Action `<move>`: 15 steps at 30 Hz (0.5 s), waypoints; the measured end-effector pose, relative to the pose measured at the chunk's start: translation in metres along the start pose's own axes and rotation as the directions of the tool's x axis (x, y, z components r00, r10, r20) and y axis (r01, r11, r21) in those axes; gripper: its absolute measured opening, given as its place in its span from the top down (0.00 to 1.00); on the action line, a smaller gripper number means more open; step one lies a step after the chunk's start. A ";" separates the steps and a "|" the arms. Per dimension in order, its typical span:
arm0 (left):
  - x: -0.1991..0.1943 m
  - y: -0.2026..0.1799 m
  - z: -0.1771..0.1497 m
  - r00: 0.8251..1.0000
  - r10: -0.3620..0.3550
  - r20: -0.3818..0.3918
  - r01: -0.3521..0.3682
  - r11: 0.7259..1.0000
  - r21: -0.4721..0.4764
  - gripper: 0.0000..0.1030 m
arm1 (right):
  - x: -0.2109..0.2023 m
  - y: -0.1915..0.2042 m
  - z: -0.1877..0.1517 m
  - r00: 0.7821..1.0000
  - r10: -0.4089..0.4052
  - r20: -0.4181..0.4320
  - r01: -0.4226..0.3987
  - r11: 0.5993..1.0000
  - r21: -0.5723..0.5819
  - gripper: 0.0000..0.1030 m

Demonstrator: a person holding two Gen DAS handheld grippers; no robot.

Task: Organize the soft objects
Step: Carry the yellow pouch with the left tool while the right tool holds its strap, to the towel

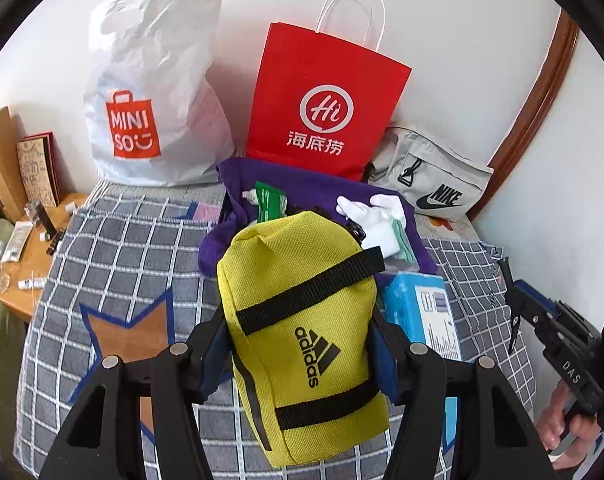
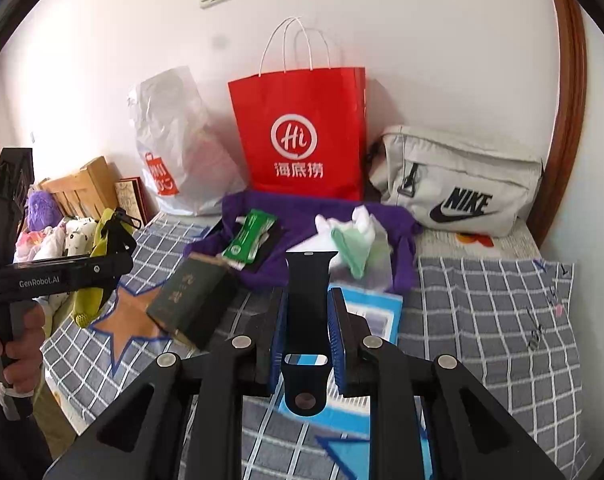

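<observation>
1. Gripping from both sides, the left gripper (image 1: 302, 344) has its blue pads pressed against the flanks of a yellow adidas pouch (image 1: 302, 332), which hangs above the checked bedspread (image 1: 114, 240); the pouch's long axis runs away from the gripper, zip end pointing far.
2. Over on the right, the right gripper (image 2: 307, 320) is clamped on a black watch strap (image 2: 308, 308), held upright between the pads with its buckle end nearest the camera.
3. Just below and beyond the strap lies a blue packet (image 2: 376, 312) on the bedspread, and a dark green box (image 2: 192, 304) sits to the left of it, tilted.
4. Further back, a purple cloth (image 2: 314, 210) is spread out, carrying a green sachet (image 2: 250, 240) and a white glove (image 2: 360, 220).
5. Against the far wall stand a white Miniso bag (image 1: 142, 92), a red Haidilao paper bag (image 1: 322, 104) and a grey Nike bag (image 2: 458, 184) on the right.
6. My guess is that each held item is bound for one of those bags. The red bag stands almost straight ahead of both grippers, its open mouth well above the pile, so a lift comes before any drop.
</observation>
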State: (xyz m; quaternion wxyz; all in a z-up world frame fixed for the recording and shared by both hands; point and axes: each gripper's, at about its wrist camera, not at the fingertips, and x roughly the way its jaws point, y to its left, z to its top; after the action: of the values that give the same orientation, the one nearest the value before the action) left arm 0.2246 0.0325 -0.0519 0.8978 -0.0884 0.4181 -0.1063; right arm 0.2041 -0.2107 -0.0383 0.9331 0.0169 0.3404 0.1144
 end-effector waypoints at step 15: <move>0.058 0.008 0.051 0.999 0.036 -0.037 -0.037 0.999 -0.022 0.43 | 0.068 -0.033 0.043 0.999 -0.010 -0.031 0.012 0.999 0.040 0.80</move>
State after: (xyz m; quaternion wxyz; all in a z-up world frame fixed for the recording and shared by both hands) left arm 0.3015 0.0285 -0.0644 0.8908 -0.0888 0.4371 -0.0869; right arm 0.2894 -0.2259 -0.0518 0.9278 0.0319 0.3572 0.1028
